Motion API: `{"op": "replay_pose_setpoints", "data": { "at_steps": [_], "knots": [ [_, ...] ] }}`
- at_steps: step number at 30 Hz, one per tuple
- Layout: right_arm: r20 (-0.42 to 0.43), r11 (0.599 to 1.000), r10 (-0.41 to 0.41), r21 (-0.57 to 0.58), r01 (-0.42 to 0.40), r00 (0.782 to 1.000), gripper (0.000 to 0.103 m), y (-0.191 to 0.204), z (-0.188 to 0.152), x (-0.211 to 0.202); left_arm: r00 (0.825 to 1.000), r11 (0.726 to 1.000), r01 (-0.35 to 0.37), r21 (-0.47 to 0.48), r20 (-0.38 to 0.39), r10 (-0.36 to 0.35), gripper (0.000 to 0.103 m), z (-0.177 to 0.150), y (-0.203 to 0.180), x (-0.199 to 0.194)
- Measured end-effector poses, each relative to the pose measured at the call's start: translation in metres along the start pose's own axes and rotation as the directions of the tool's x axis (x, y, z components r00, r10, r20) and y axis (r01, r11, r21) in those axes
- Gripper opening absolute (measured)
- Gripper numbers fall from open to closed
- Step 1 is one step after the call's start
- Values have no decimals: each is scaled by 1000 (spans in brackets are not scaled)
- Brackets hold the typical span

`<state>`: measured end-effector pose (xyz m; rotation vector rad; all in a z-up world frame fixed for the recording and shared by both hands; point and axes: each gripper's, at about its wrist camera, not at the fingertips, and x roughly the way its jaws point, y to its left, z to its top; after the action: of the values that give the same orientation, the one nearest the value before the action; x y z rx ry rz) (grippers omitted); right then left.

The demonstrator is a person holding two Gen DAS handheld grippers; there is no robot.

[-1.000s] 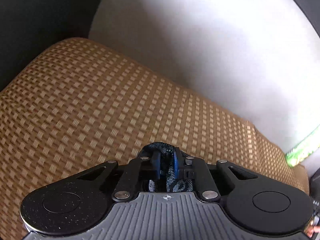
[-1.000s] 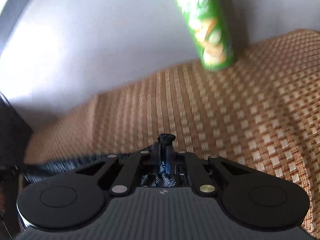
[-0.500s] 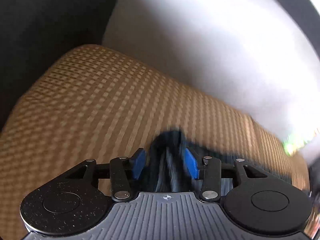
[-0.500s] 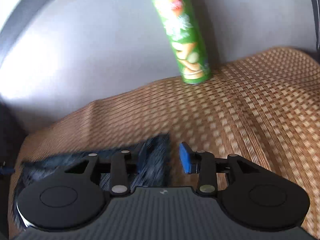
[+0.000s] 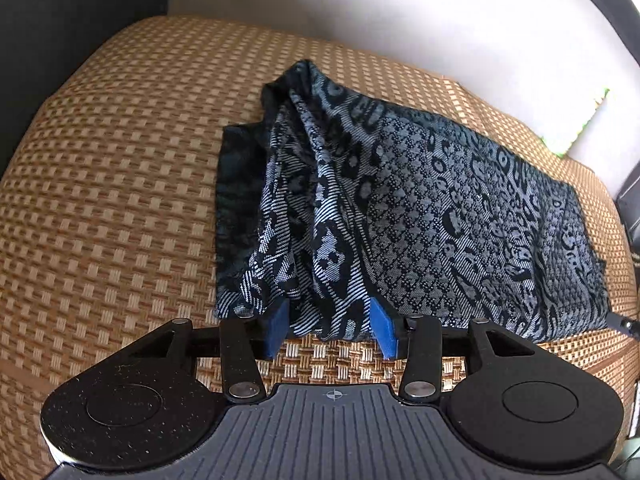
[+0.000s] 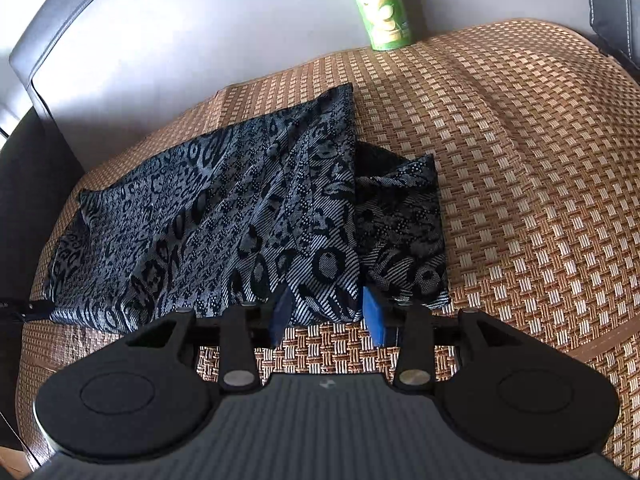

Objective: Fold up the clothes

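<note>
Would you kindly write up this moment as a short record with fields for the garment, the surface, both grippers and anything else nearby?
garment: dark patterned garment, folded over itself, lying flat with one rumpled ridge
surface: woven mat on a seat with a pale backrest
left gripper: open, jaws just opened, near hem between the pads but not pinched
right gripper: open, jaws just opened, hem edge between the pads, not pinched
nearby: green snack tube standing at the backrest, apart from the garment
fold state: one fold laid down, both corners released
</note>
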<state>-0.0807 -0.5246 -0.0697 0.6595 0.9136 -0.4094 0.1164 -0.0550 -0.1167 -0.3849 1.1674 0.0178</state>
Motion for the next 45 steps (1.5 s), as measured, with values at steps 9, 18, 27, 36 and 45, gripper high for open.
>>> {"op": "replay_pose_setpoints", "data": {
  "at_steps": [9,18,27,36,45],
  "knots": [
    [-15,1000,16,-16,-16,1000,42,-2,-6,13,1000,1000,-15,16,-2,15,32,-7,2,19],
    [-11,999,5,43,-4,1000,10,-14,-4,-2,993,990,-118,-71,9,119,0,-18,36,5],
    [-31,992,-35,120,38,999,21,-28,-12,12,993,988,-119,-100,9,121,6,-22,46,-1],
    [27,973,-60,224,53,998,38,-35,-12,-20,993,993,-104,-62,51,107,49,-32,9,-48],
    [61,966,36,252,-50,997,61,-54,23,-25,993,939,19,344,101,-57,63,-64,-165,-25]
  ]
}}
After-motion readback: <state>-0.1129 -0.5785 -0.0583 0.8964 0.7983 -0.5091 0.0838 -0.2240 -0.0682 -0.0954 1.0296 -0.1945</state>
